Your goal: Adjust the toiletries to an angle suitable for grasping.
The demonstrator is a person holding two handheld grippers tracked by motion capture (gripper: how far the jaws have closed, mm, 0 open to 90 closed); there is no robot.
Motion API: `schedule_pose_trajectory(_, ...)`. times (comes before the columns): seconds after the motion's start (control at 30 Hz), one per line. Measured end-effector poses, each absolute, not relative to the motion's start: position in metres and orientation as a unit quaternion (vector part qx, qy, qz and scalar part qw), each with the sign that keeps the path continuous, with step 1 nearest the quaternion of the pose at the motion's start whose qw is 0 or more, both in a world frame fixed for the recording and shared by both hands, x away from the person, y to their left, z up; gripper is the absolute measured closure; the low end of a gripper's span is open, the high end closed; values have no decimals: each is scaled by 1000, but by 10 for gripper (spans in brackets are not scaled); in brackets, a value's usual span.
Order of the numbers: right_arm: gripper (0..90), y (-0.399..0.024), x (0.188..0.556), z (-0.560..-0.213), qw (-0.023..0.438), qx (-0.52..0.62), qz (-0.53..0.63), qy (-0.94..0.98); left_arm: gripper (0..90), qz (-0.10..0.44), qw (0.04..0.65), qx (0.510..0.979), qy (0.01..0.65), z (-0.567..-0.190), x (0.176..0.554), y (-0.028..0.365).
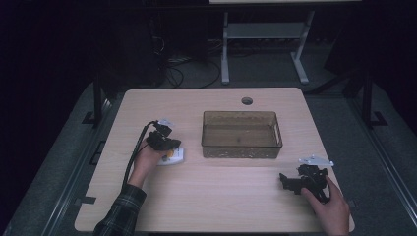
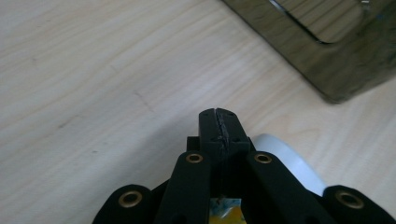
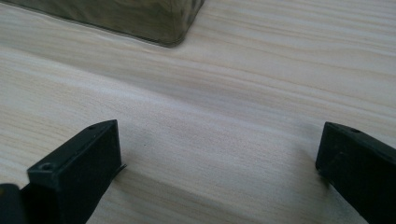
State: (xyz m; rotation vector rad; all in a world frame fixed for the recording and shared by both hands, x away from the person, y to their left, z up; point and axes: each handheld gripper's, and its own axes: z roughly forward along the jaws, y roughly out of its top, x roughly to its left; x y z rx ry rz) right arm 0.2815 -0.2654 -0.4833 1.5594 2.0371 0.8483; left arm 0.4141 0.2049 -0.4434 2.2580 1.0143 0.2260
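High view: left gripper (image 1: 166,142) over small white-and-yellow packet (image 1: 175,156), left of brown bin (image 1: 241,134) on table (image 1: 216,201); likely pickup for bin. Right gripper (image 1: 295,183) parked near front right edge, idle.

Left gripper view: jaws pressed together, tips bare; packet (image 2: 289,161) beneath linkage, not between pads.

Right gripper view: jaws wide apart, empty; bin corner (image 3: 154,21) ahead.

one tinted bin (image 1: 241,134), two claws, and perhaps one white packet (image 1: 174,156) on one table (image 1: 216,206).
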Motion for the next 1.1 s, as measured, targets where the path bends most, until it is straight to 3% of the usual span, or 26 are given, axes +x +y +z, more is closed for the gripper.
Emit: schedule_pose_trajectory(1.1,0,-265,281,-483,218,563,306,736,894,70,327,874,353,-443,347,209)
